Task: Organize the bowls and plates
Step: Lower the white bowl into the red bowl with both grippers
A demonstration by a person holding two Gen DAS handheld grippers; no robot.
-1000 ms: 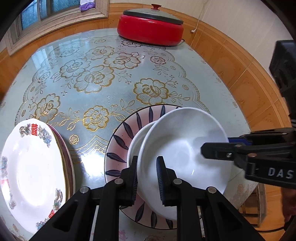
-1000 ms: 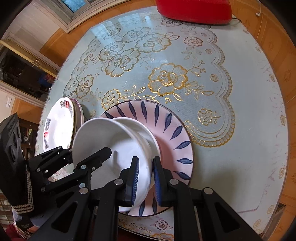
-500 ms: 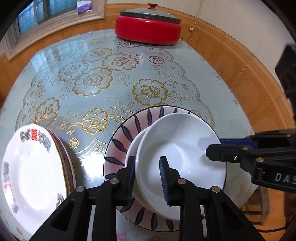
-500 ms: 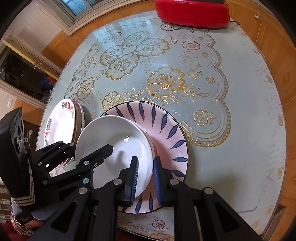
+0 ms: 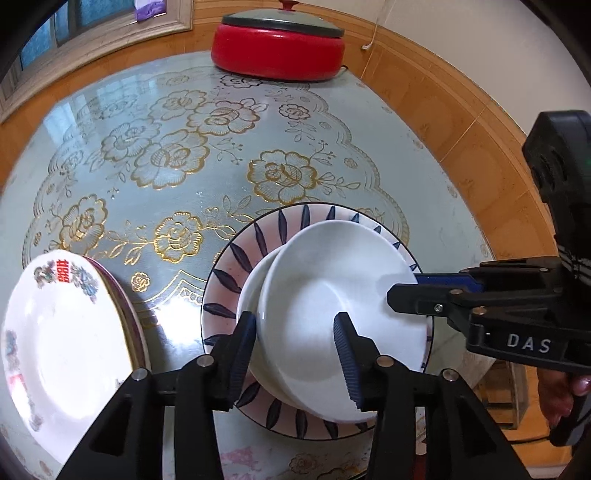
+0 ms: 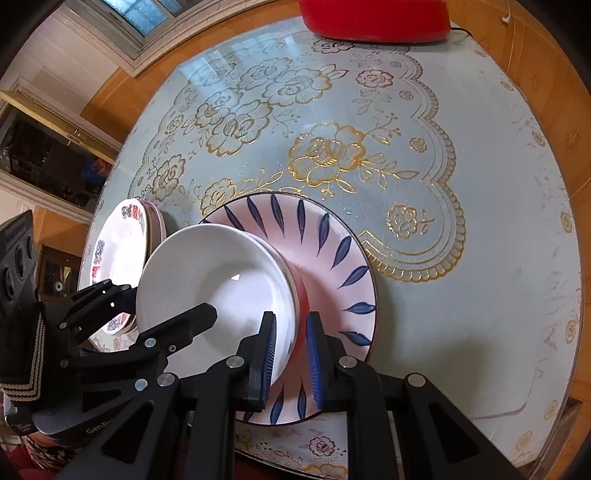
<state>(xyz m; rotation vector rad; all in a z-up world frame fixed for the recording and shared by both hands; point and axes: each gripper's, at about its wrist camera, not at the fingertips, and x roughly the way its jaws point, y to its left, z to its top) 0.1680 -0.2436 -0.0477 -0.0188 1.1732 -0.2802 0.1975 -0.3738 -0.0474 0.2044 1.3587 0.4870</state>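
White bowl (image 5: 343, 314) between opening left tool (image 5: 295, 343) jaws

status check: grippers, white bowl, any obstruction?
Left gripper opening, astride white bowl rim, pads clear. Right gripper shut on its opposite rim. Bowl nested in another on pink plate. Nothing in the way.

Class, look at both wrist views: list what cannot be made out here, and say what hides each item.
- Plates under the floral plate, left wrist view: only their rims show.
- Lower white bowl, left wrist view: the top white bowl covers most of it.
- Red pot, right wrist view: cut off by the top edge.
- Person, both views: only part of a hand shows.
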